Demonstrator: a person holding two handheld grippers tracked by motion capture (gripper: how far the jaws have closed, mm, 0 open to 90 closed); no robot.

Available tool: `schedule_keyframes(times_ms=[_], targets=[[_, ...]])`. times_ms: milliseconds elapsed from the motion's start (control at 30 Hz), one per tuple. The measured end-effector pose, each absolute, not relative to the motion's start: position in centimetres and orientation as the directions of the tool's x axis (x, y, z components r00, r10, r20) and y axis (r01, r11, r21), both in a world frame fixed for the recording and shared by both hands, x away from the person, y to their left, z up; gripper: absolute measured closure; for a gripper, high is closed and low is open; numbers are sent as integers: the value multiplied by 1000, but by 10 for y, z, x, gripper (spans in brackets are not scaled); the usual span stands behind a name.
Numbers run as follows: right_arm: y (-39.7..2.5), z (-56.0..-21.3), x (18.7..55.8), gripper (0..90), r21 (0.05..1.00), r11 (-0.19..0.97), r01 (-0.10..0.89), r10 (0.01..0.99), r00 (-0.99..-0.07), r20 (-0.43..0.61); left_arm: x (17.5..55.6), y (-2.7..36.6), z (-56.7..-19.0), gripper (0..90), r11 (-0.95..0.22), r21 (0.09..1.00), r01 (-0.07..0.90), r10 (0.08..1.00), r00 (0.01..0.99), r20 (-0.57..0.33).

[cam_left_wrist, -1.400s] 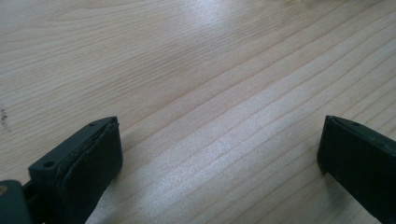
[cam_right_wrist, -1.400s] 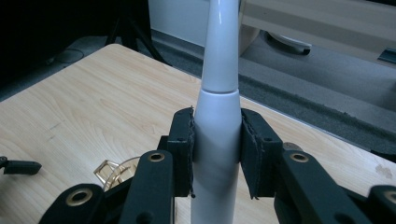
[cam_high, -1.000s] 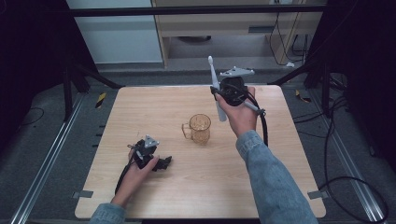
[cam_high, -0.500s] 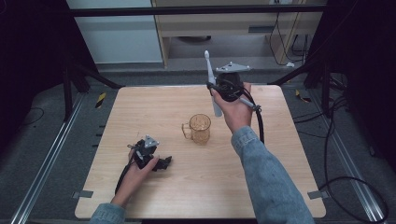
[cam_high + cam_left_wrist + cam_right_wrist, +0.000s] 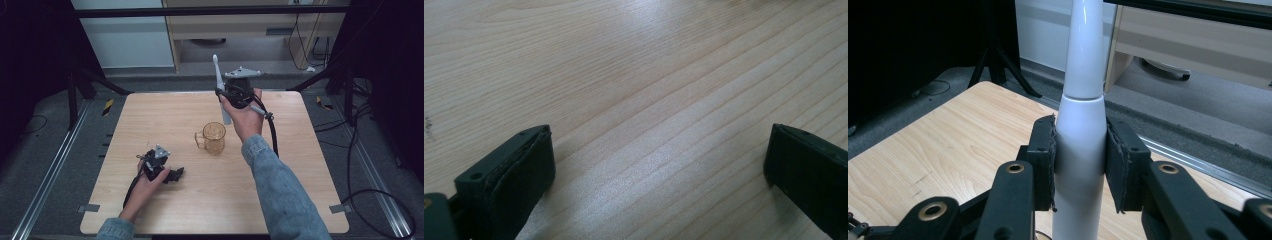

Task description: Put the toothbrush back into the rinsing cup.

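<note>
The right hand-held gripper (image 5: pixel 1079 165) is clamped on the fat lower body of a white electric toothbrush (image 5: pixel 1082 120), held upright in the air over the far edge of the desk (image 5: pixel 150 120), roughly 1 o'clock from the amber glass mug (image 5: pixel 214 137). That toothbrush looks stiff, light-ish and smooth plastic, so I'd guess slippery; gripping the thick handle below the seam seems smarter than the skinny neck. The left hand-held gripper (image 5: pixel 659 165) rests on the desk at about 7 o'clock, jaws spread wide, empty.
</note>
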State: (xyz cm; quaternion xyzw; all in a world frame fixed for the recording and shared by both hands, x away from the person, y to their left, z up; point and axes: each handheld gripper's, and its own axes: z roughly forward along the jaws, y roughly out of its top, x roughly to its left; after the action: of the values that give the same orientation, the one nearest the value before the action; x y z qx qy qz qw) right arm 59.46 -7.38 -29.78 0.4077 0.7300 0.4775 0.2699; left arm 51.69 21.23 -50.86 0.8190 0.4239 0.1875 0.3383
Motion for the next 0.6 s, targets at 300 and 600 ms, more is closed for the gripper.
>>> schedule_keyframes(times_ms=[300,600], targets=[[-64,-301,593,673,922,206,328,841,-541,5,517,212,-509,0,-410,714,567,822,569,19],[-58,-309,593,673,917,202,343,833,-552,23,517,212,-509,0,-410,714,567,822,570,20]])
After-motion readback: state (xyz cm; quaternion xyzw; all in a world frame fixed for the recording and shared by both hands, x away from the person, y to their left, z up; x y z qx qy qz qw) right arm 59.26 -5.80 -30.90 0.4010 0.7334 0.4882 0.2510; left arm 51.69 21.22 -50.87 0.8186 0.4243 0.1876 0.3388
